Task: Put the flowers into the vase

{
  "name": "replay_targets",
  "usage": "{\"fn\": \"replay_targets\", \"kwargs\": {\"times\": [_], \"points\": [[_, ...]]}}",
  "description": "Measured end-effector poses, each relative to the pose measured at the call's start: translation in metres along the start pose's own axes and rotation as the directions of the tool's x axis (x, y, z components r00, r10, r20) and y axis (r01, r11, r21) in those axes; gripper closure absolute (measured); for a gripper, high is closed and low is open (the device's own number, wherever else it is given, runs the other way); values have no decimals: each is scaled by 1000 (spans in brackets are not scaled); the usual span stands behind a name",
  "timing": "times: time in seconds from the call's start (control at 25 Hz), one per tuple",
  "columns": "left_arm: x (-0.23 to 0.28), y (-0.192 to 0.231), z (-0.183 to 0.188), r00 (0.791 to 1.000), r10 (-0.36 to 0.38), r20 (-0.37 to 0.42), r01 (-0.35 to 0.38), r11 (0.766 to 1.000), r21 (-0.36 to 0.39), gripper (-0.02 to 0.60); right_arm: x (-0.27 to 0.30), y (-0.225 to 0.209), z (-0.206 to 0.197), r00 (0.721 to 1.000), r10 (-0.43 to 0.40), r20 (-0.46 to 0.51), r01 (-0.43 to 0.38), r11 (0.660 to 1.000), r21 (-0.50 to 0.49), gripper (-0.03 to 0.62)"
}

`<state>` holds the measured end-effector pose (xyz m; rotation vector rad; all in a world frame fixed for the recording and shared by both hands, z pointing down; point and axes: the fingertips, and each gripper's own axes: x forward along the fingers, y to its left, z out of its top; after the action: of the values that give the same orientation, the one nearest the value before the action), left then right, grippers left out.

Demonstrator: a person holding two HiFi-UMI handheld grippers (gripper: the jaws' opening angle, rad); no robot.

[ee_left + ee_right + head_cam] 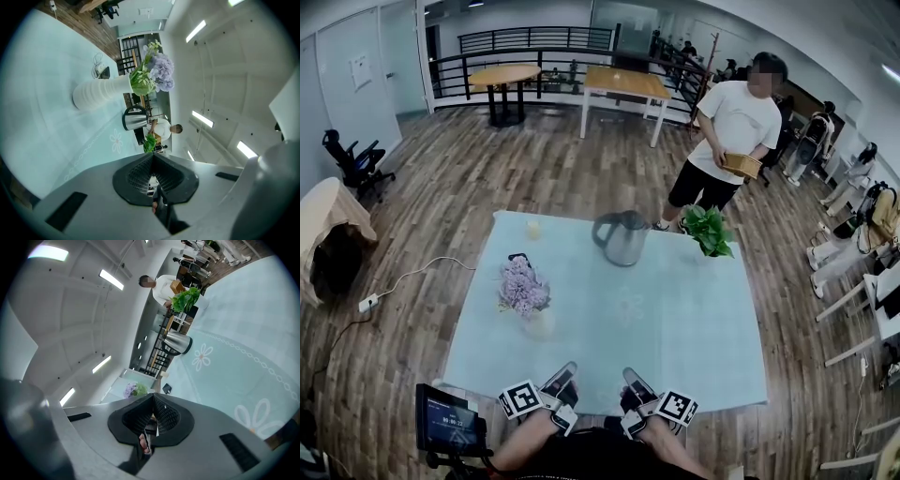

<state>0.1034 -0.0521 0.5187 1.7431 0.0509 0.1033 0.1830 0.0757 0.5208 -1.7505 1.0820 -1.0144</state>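
Purple flowers point(523, 284) stand in a white ribbed vase point(538, 323) on a pale blue tablecloth point(675, 347), to the near left of a steel kettle point(623, 237). Well nearer than the kettle, at the table's edge, the left gripper point(565, 373) and right gripper point(635, 380) sit side by side, each with its jaws pressed together and empty.

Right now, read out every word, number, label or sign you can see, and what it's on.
Nothing reads for certain.
Device screen, low left in the head view: a row of digits, too small to read.
Sheet on the wall, far left: too blurred to read.
Cubes on the left gripper and right gripper: square black-and-white patterns, no letters.
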Motion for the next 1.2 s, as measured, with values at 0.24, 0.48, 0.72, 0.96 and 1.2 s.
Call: {"fn": "replay_targets", "kwargs": {"times": [0.24, 0.48, 0.72, 0.96, 1.2], "points": [[2, -3, 0, 1000, -9, 0, 9, 1000, 3, 574, 0, 3, 2, 1000, 13, 3, -13, 1000, -6, 576], [3, -5, -1, 1000, -30, 5, 30, 999, -14, 574, 1, 5, 2, 1000, 22, 0, -22, 1000, -10, 576], [6, -7, 0, 999, -35, 4, 35, 999, -19, 574, 2, 4, 5, 1000, 23, 2, -23, 1000, -8, 576], [1, -5, 0, 999, -35, 13, 35, 999, -21, 574, 3, 5, 0, 1000, 24, -4, -24, 1000, -6, 576], [2, -1, 4, 1000, -18, 13, 18, 1000, -12, 574, 4, 6, 3, 999, 36, 6, -36, 999, -15, 576]]}}
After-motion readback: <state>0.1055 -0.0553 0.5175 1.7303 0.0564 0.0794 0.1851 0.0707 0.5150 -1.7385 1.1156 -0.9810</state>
